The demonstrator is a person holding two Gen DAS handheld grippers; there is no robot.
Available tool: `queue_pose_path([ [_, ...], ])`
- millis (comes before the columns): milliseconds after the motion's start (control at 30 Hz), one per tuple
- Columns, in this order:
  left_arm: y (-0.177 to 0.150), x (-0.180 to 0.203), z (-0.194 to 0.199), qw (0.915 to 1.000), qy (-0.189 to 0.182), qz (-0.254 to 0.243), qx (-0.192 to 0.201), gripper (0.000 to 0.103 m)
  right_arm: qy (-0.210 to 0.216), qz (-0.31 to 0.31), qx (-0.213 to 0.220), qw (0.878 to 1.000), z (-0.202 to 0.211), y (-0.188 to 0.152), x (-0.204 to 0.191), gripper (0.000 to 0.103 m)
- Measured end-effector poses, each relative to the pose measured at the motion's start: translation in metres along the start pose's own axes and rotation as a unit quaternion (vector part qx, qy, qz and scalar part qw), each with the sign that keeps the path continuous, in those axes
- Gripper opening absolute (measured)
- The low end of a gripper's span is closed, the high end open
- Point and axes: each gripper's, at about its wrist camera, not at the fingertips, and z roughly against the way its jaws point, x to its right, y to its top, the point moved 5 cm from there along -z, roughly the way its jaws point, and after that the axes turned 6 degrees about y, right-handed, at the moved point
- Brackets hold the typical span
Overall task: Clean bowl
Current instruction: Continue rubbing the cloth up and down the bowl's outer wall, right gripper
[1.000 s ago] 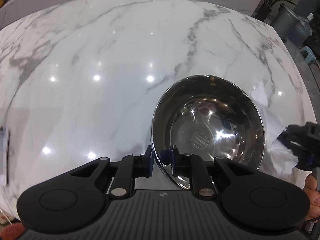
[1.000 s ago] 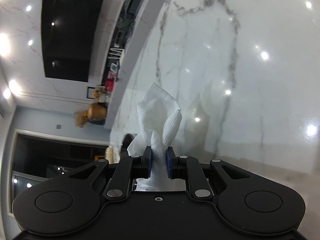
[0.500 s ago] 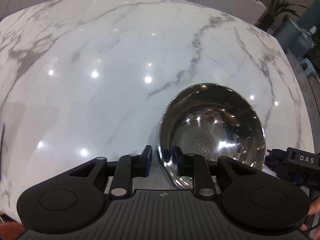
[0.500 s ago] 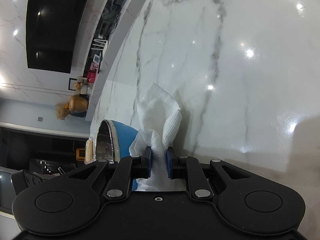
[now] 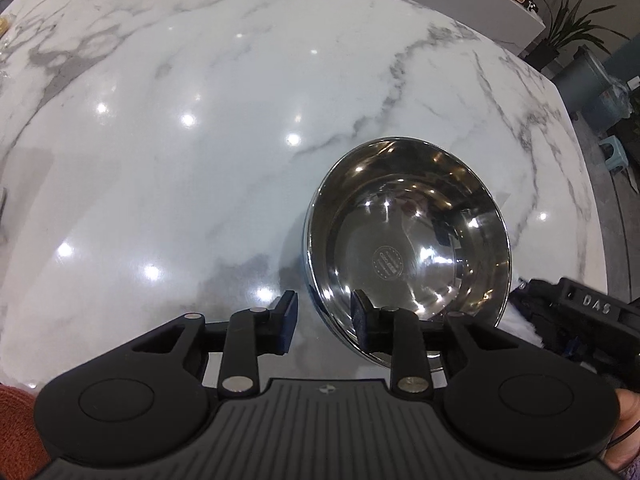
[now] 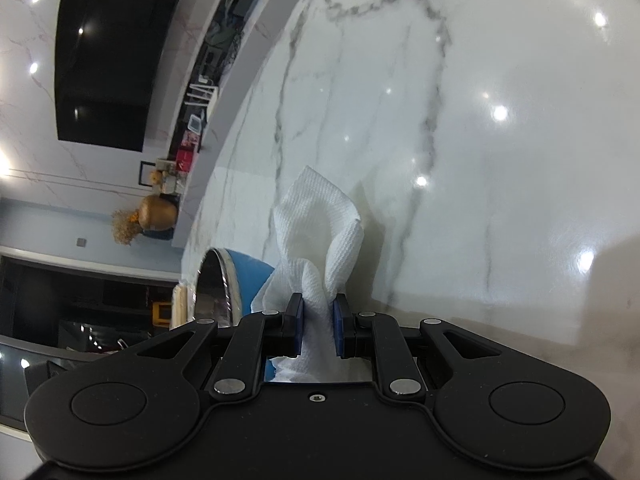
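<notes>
A steel bowl (image 5: 408,248), blue on the outside (image 6: 250,280), rests on the white marble table (image 5: 200,140). My left gripper (image 5: 324,320) straddles the bowl's near rim, one finger outside and one inside. Its jaws are closing, and a gap still shows between the outer pad (image 5: 290,320) and the bowl wall. My right gripper (image 6: 318,326) is shut on a bunched white paper towel (image 6: 316,232), held just right of the bowl and above the table. In the left wrist view the right gripper (image 5: 580,312) sits at the bowl's right edge.
The marble table (image 6: 500,160) spreads wide beyond and to the left of the bowl. Past its far right edge stand a potted plant (image 5: 560,36) and a grey bin (image 5: 592,84). A hand (image 5: 626,408) shows at the lower right.
The left jaws let go of the bowl's rim and now stand apart around it. The bowl has shifted right in the left view and come into the right view at lower left.
</notes>
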Motion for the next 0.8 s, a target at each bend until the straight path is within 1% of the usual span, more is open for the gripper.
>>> queue_pose_path([
  [167, 0.000, 0.007, 0.001, 0.9993, 0.018, -0.032, 0.003, 0.017, 0.028, 0.000, 0.024, 0.999, 0.002, 0.008, -0.006, 0.014],
  [233, 0.001, 0.007, 0.002, 0.9990, 0.019, -0.041, 0.005, 0.016, 0.038, -0.002, 0.031, 0.999, 0.003, 0.011, -0.007, 0.014],
  [367, 0.007, 0.011, 0.001, 0.9965, 0.027, -0.079, 0.008, 0.011, 0.056, -0.002, 0.029, 0.998, 0.000, 0.014, -0.011, 0.014],
  [567, 0.011, 0.014, -0.002, 0.9945, 0.030, -0.099, 0.012, 0.011, 0.042, -0.003, 0.016, 0.999, -0.008, 0.017, -0.009, 0.014],
  [800, 0.016, 0.015, -0.003, 0.9947, 0.029, -0.098, 0.015, 0.011, -0.002, -0.003, -0.005, 1.000, -0.017, 0.013, -0.001, 0.014],
])
